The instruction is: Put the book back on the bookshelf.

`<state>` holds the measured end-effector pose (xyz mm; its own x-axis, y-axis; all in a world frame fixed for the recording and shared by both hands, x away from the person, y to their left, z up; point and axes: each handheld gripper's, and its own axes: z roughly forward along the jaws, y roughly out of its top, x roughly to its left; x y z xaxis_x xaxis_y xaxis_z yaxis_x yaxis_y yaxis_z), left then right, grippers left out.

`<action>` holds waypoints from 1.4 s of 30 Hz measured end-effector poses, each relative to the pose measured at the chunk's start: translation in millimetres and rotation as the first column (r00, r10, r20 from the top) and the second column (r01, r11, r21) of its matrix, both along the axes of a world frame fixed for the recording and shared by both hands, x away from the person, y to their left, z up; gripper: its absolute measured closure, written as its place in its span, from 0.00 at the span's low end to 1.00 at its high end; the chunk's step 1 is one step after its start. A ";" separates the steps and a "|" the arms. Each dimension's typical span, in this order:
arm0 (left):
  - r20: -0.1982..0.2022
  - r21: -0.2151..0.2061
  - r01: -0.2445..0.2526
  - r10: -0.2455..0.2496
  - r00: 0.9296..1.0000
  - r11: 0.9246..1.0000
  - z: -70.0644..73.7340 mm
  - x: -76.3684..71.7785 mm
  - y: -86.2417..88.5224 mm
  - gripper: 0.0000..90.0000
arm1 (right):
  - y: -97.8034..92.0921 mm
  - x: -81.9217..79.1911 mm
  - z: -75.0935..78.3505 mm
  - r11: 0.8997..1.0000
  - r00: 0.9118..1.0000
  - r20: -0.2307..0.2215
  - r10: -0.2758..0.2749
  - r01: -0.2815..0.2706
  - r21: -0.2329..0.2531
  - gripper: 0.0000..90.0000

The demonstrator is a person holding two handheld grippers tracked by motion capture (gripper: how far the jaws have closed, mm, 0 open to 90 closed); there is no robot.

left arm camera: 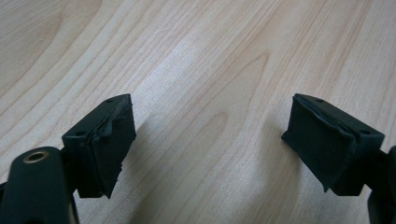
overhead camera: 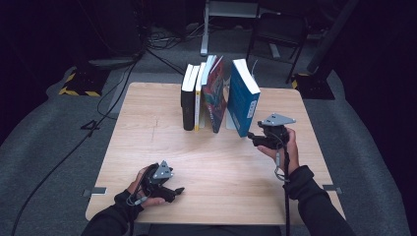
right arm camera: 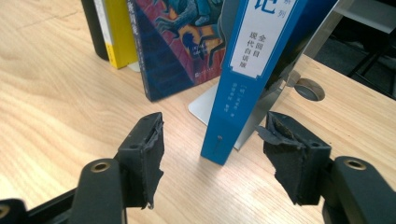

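A row of upright books stands at the table's back middle: a black one [overhead camera: 188, 101], a yellow-spined one [overhead camera: 198, 101], a red and blue illustrated one [overhead camera: 216, 96] leaning right, and a thick blue book [overhead camera: 243, 98]. My right gripper [overhead camera: 253, 137] is open just in front of the blue book [right arm camera: 243, 84], whose spine foot stands a little beyond my jaws, in line with the gap between them [right arm camera: 212, 154]. A metal bookend [right arm camera: 257, 112] shows behind it. My left gripper [overhead camera: 178, 191] rests low near the table's front left, open over bare wood [left arm camera: 210, 140].
The wooden table [overhead camera: 147, 142] has a cable hole [right arm camera: 309, 88] near the bookend. Beyond the table, on grey carpet, are a black chair [overhead camera: 278, 34], a desk leg [overhead camera: 205, 34] and trailing cables [overhead camera: 118, 83].
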<state>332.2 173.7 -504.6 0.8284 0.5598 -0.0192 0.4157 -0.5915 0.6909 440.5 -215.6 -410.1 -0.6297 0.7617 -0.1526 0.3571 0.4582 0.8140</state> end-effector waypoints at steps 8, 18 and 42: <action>0.000 0.000 -0.001 0.001 1.000 1.000 0.0 -0.1 0.0 0.18 | -12.2 -10.9 1.2 0.999 0.999 -0.010 0.035 -0.035 -0.031 0.39; 0.000 0.000 -0.001 0.001 1.000 1.000 0.0 -0.1 0.0 0.18 | -27.1 -29.4 -0.4 0.994 0.997 -0.011 0.081 -0.082 -0.073 0.38; 0.001 0.000 -0.002 0.002 1.000 1.000 0.0 -0.3 -0.1 0.18 | -61.8 -66.7 -26.3 0.977 0.992 -0.047 0.113 -0.120 -0.175 0.36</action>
